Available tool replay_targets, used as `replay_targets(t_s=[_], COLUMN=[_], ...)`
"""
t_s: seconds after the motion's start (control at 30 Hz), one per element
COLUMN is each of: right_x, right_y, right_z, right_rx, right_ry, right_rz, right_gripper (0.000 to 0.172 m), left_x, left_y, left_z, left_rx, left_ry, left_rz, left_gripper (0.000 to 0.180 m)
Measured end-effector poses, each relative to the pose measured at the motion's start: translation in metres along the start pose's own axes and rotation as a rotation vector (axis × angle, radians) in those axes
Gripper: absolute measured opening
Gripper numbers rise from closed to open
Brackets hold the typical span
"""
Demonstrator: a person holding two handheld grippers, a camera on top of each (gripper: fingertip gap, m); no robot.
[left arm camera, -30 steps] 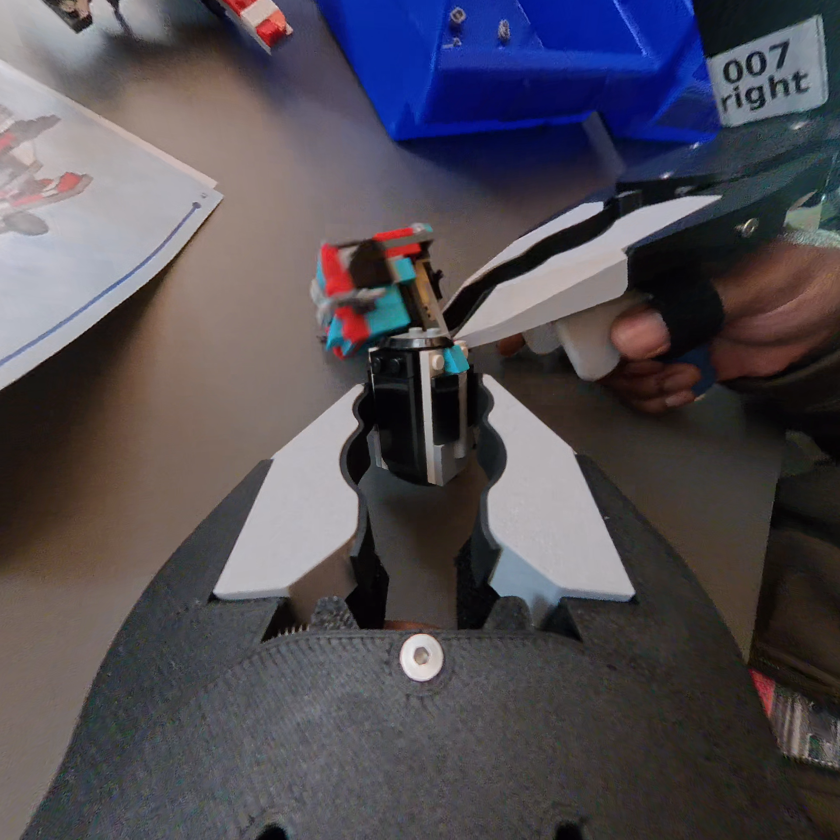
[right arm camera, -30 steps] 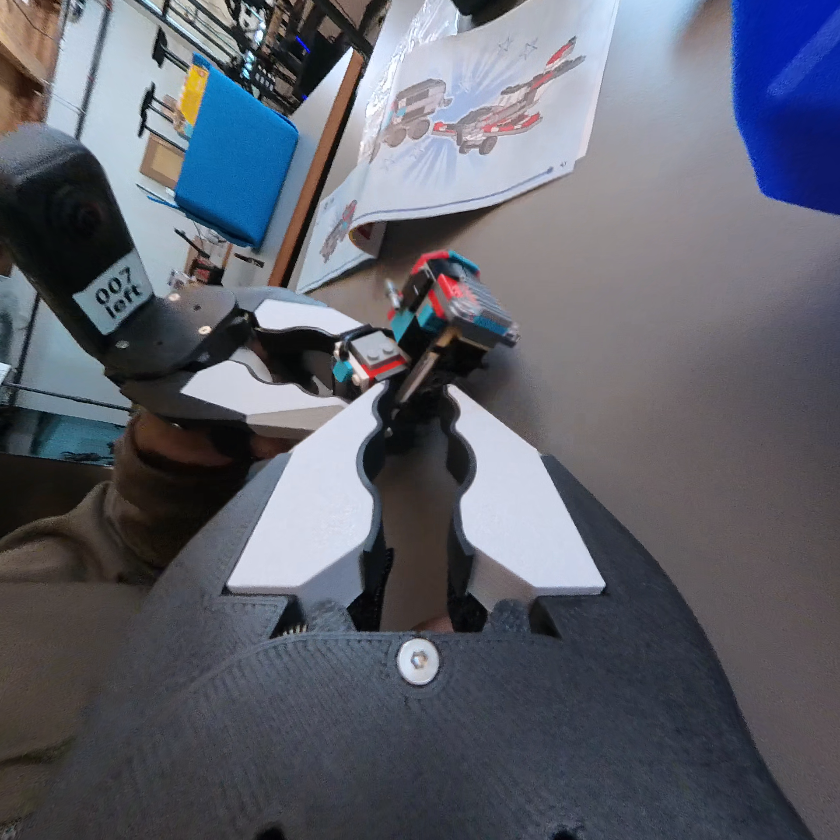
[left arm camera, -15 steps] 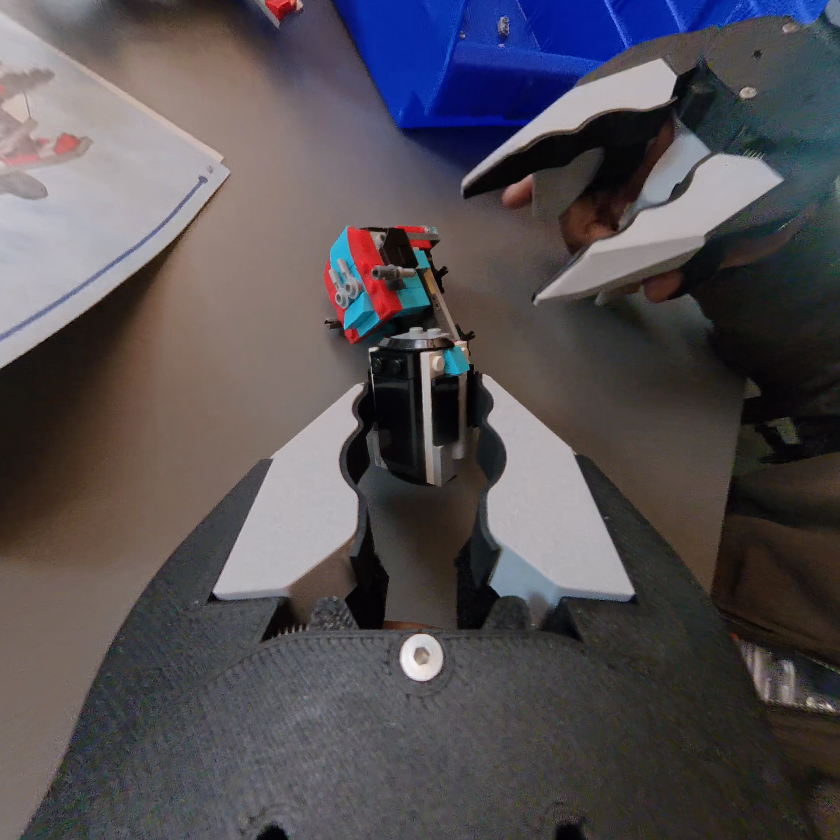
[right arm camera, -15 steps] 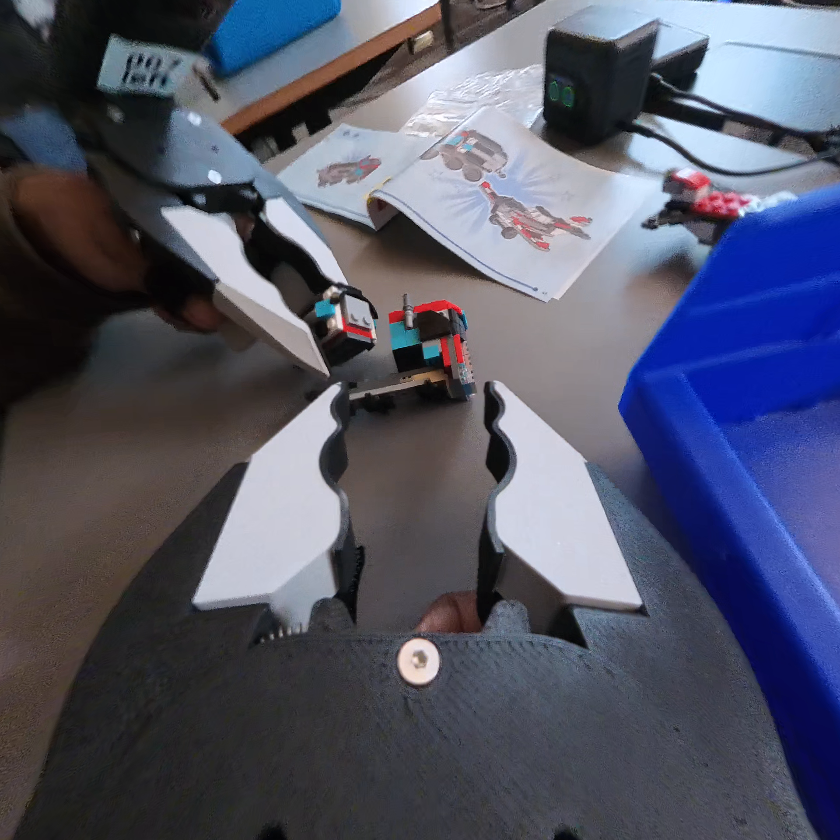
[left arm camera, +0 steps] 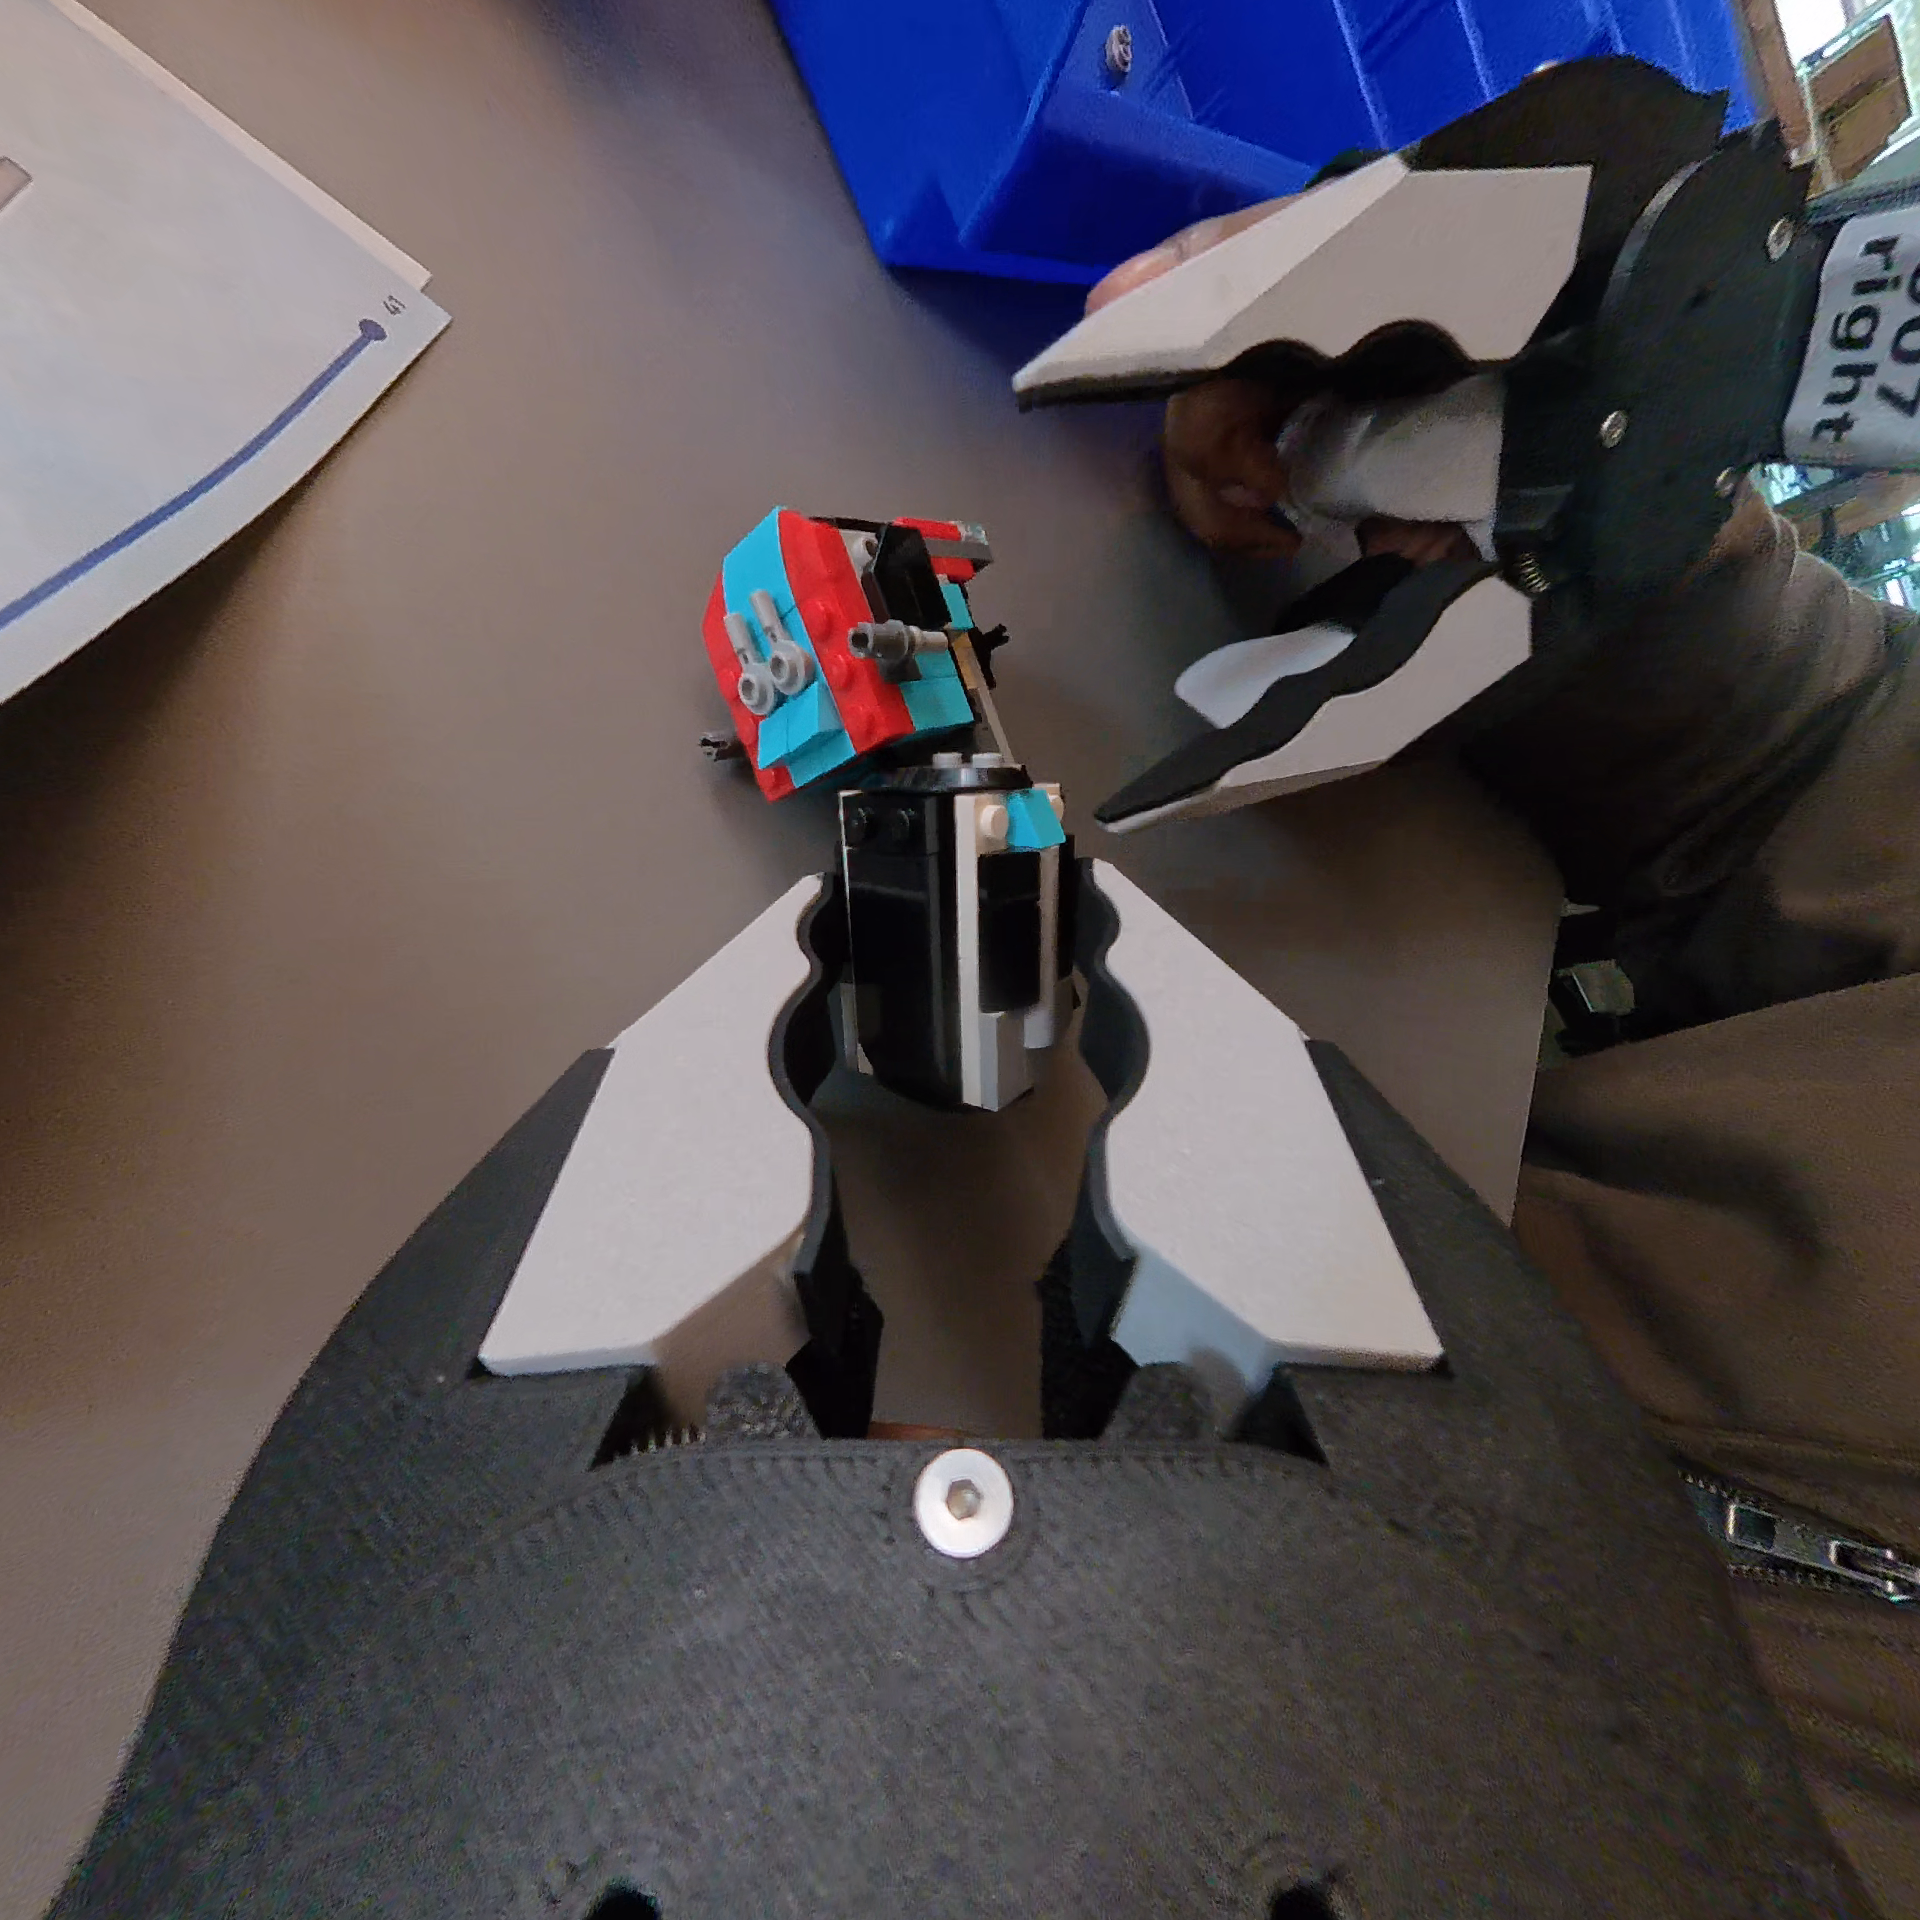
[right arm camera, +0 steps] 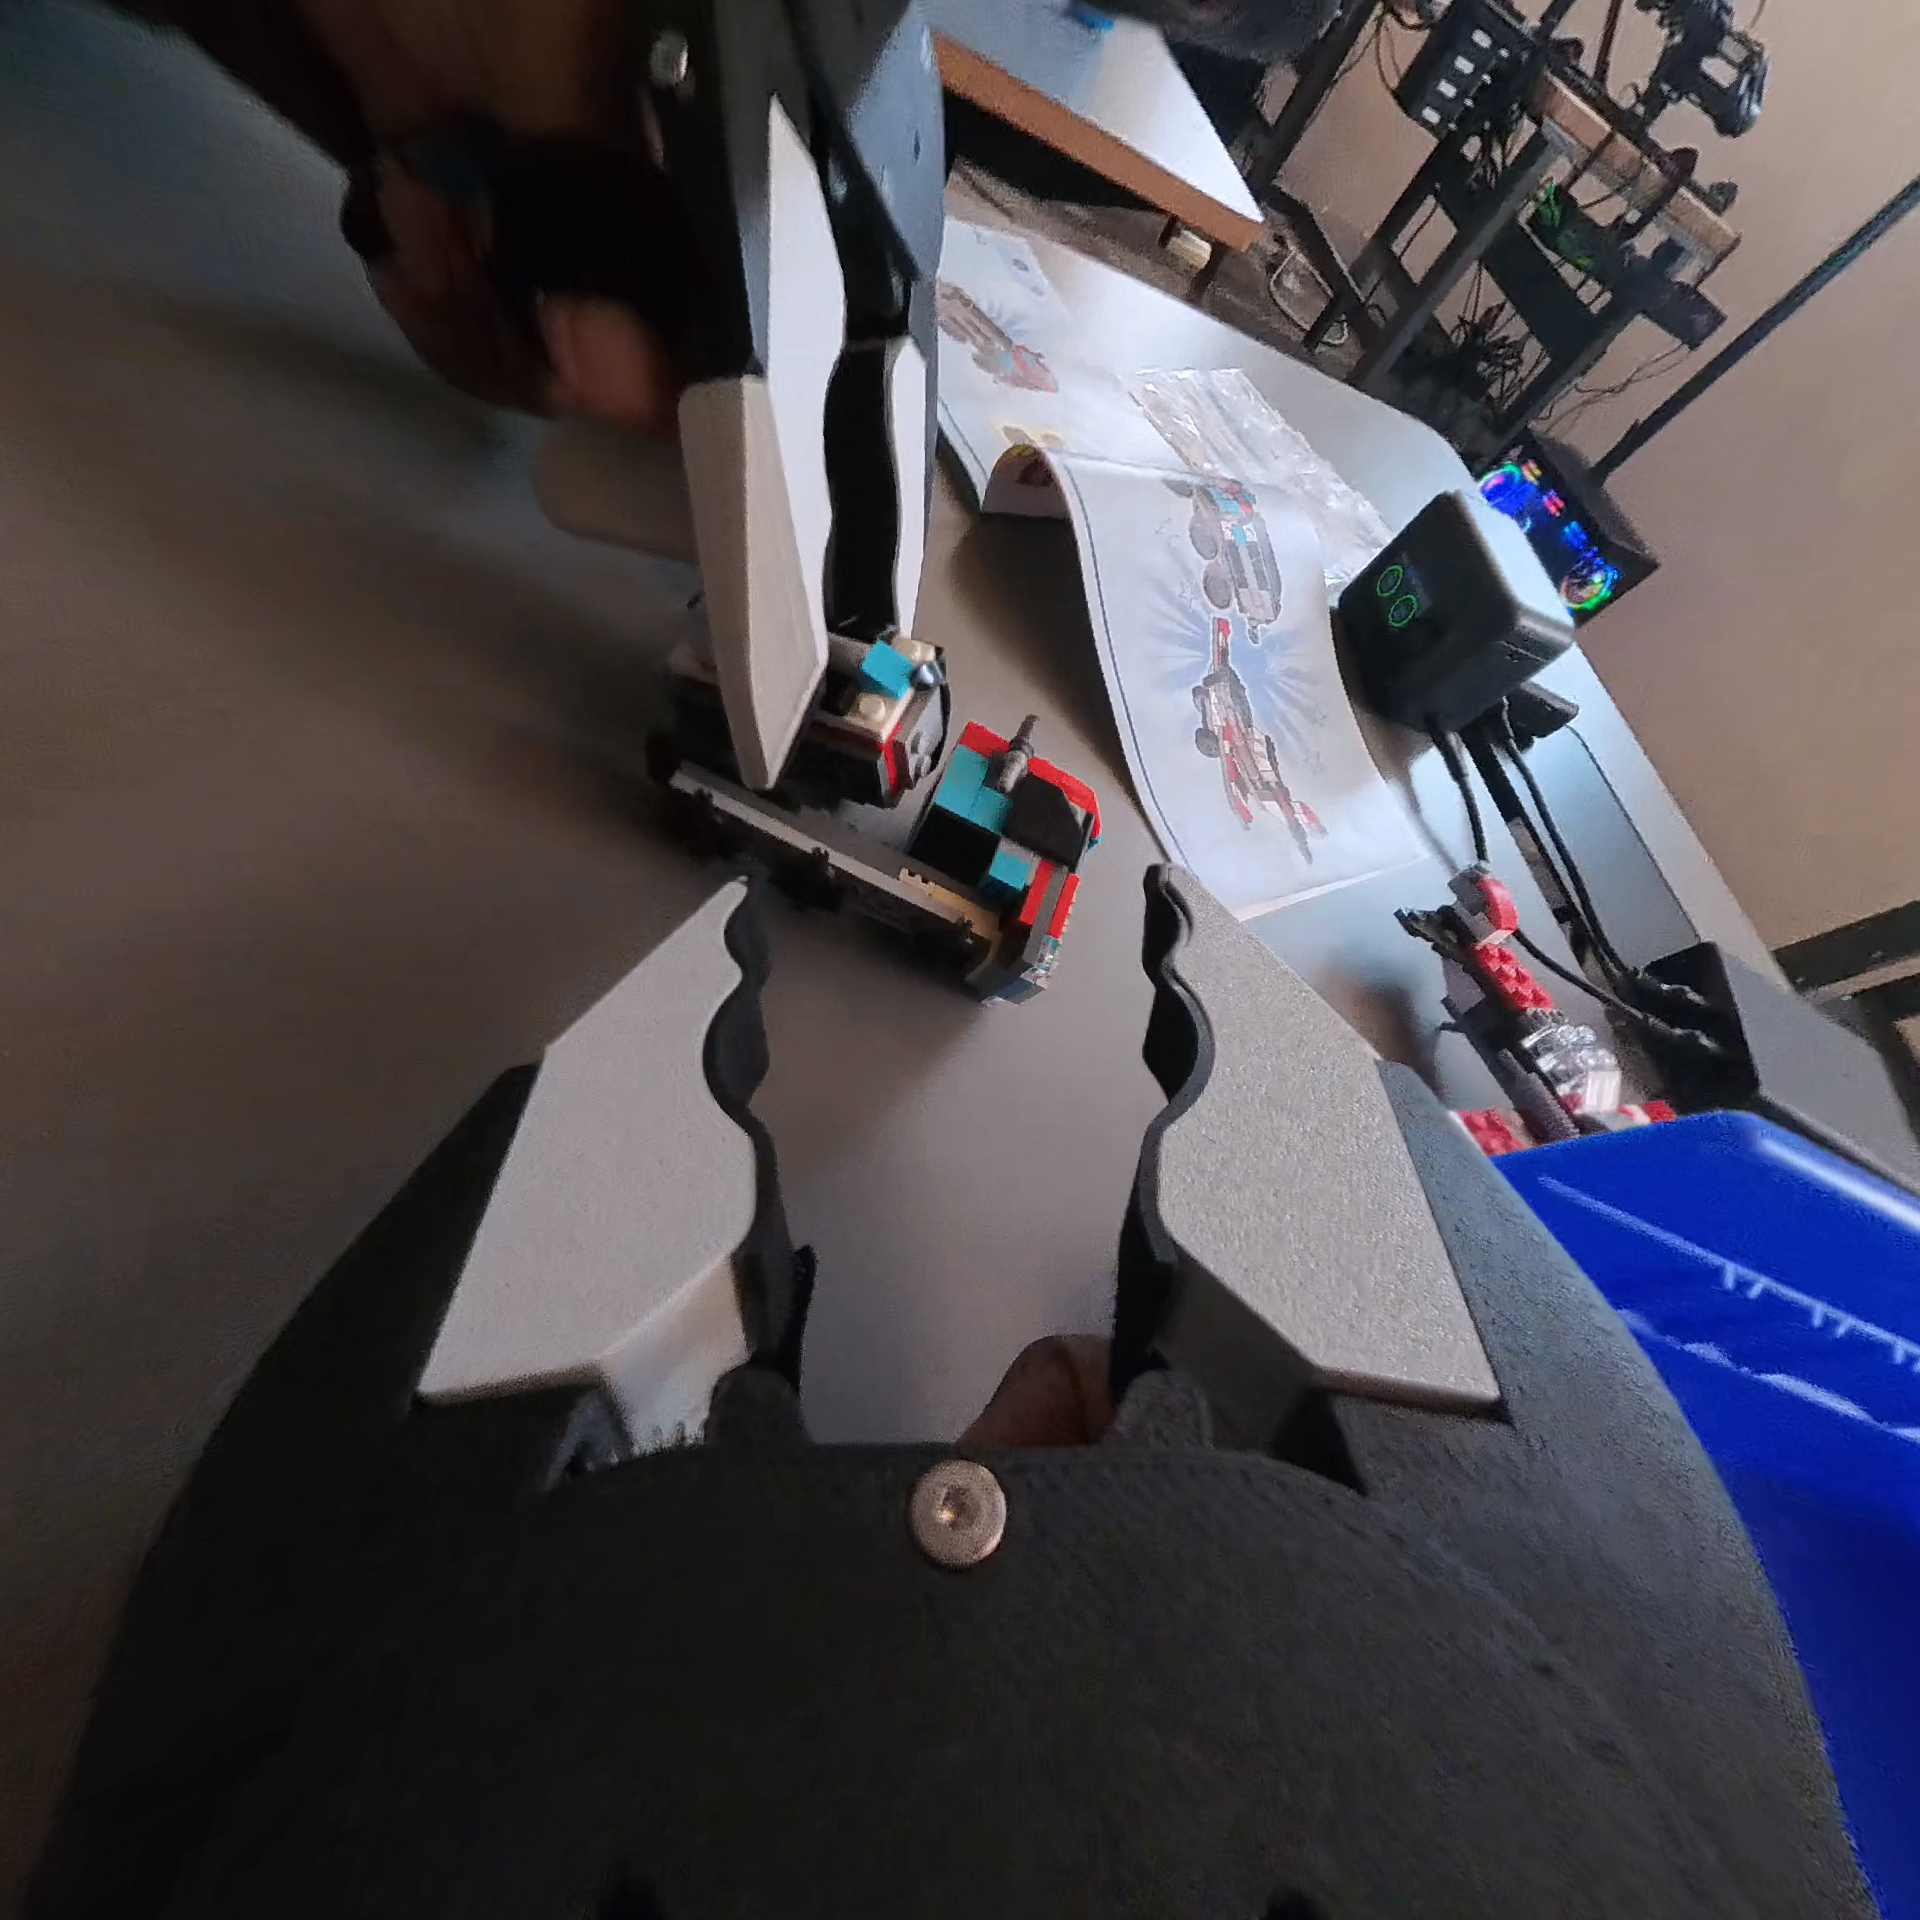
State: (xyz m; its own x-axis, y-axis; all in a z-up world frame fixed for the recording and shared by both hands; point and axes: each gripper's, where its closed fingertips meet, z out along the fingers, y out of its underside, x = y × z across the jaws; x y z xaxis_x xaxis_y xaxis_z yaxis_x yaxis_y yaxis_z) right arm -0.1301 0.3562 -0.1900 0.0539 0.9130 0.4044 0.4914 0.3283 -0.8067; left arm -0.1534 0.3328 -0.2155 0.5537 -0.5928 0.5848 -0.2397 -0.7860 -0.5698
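Left gripper (left arm camera: pixel 951 914): clenched on the black-and-white brick-built block (left arm camera: pixel 951 956), both pads pressing its sides. Red, teal and black toy-brick cab on a grey chassis strip (right arm camera: pixel 997 831): lying on the dark grey bench (left arm camera: pixel 416 831), just beyond the held block. Right gripper (right arm camera: pixel 945 914): released, jaws wide apart, bare, near the cab without touching it. Blue plastic bin (left arm camera: pixel 1039 156): at the bench's far side, behind the right gripper. Open printed instruction booklet (right arm camera: pixel 1226 644): flat, beyond the cab. Black box with cables (right arm camera: pixel 1455 623): past the booklet. Small red-and-grey brick model (right arm camera: pixel 1496 956): beside the bin.
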Motion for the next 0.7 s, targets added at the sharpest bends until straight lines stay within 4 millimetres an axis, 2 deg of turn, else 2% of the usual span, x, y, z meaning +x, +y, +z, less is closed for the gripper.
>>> replay_targets(t_s=[0.3,0.47,0.7], right_x=[-0.002,-0.004,-0.007], right_y=[0.014,0.016,0.015], right_z=[0.017,0.018,0.019], right_rx=[-0.106,-0.132,-0.149], right_ry=[-0.026,-0.034,-0.003], right_rz=[-0.127,-0.104,-0.1], right_gripper=[0.077,0.076,0.07], left_x=[-0.007,-0.003,0.001], left_y=[-0.004,-0.005,0.013], left_z=[-0.001,-0.014,-0.033], left_rx=[0.038,0.089,0.095], left_ry=[-0.128,-0.124,-0.146], left_rz=[0.047,0.09,0.21], left_gripper=[0.049,0.055,0.064])
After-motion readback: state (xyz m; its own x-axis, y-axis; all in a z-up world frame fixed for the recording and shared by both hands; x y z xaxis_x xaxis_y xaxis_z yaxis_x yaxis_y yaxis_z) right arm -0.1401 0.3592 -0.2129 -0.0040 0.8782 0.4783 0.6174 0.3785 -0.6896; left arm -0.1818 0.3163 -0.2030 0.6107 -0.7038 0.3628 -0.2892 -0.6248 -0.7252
